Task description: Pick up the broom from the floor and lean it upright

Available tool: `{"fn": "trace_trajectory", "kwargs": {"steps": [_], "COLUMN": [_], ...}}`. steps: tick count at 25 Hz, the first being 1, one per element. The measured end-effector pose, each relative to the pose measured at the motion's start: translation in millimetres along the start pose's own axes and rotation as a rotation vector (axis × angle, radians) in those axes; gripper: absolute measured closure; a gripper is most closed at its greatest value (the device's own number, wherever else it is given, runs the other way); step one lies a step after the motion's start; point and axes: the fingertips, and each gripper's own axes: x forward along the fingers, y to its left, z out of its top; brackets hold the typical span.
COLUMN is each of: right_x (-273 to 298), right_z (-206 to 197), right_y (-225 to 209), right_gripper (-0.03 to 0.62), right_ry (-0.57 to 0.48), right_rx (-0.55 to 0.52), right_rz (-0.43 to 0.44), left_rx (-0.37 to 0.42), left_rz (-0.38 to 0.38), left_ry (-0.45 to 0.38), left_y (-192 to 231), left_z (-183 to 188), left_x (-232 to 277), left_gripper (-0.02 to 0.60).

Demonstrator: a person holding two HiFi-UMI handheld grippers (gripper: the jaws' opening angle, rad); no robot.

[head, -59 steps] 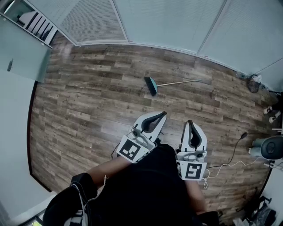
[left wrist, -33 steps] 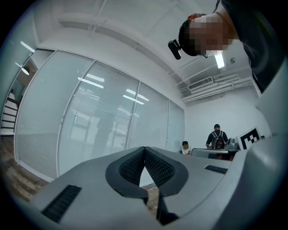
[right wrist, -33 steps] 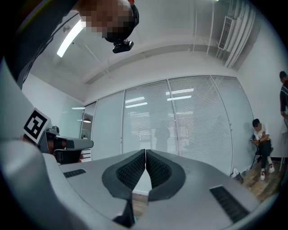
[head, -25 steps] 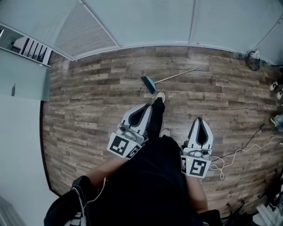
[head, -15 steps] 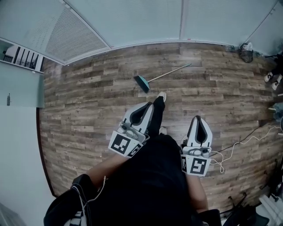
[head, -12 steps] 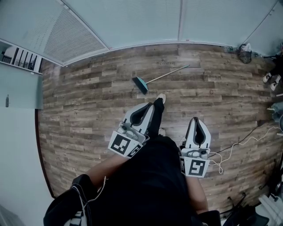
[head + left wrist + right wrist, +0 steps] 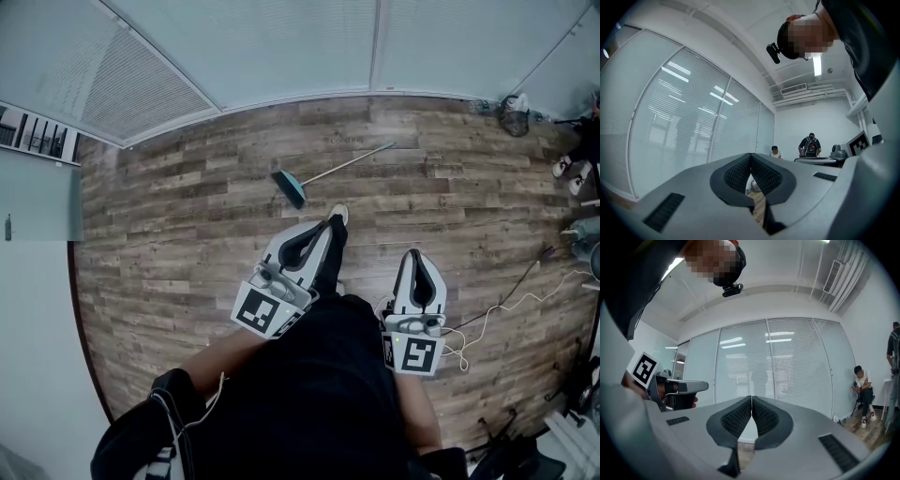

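The broom (image 7: 290, 187) lies flat on the wood floor (image 7: 169, 253), untouched, a person's shoe (image 7: 339, 214) near its head. The left gripper (image 7: 325, 227) and right gripper (image 7: 419, 256) are held level, well short of the broom, both pinched shut and empty. This looks like the approach. Next, a claw must open, dip to the broom's handle and close on it.

We have walked closer to the broom (image 7: 292, 187), one leg (image 7: 330, 251) now swung forward between the left gripper (image 7: 325, 228) and the right gripper (image 7: 419, 256), its shoe (image 7: 339, 214) near the brush head, and the handle now slants up to the right across our view.
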Motion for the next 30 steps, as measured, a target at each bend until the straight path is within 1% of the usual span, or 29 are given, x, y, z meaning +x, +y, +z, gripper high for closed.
{"fn": "trace_trajectory", "kwargs": {"steps": [4, 8, 10, 12, 15, 17, 19, 21, 23, 27, 30], "right_x": [32, 79, 105, 129, 163, 187, 210, 228, 242, 266, 282], "right_z": [-7, -18, -29, -34, -31, -27, -25, -23, -20, -18, -19], "right_y": [-19, -35, -41, -47, -56, -65, -73, -74, -70, -57, -44], "right_gripper": [0.574, 0.574, 0.574, 0.574, 0.575, 0.574, 0.574, 0.574, 0.574, 0.575, 0.574], "right_ry": [0.031, 0.064, 0.101, 0.122, 0.129, 0.129, 0.131, 0.141, 0.148, 0.164, 0.188], "right_rx": [0.003, 0.002, 0.001, 0.015, 0.010, 0.022, 0.034, 0.018, -0.015, -0.064, -0.096], "right_rz": [-0.034, -0.054, -0.061, -0.059, -0.051, -0.063, -0.074, -0.056, -0.020, 0.038, 0.091], "left_rx": [-0.019, -0.035, -0.050, -0.037, -0.048, -0.064, -0.058, -0.031, -0.019, -0.042, -0.060], "left_rz": [-0.014, -0.008, 0.005, -0.007, -0.038, -0.032, -0.023, -0.020, -0.017, 0.010, 0.034], "left_ry": [0.021, 0.037, 0.030, 0.018, -0.012, -0.012, -0.006, -0.020, -0.033, -0.041, -0.023], "left_y": [21, 60, 81, 93, 107, 122, 138, 149, 159, 185, 200], "left_z": [-6, -7, -4, 3, 15, 16, 14, 15, 17, 16, 5], "left_x": [32, 67, 85, 103, 131, 149, 161, 168, 176, 190, 192], "left_gripper": [0.563, 0.563, 0.563, 0.563, 0.563, 0.563, 0.563, 0.563, 0.563, 0.563, 0.563]}}
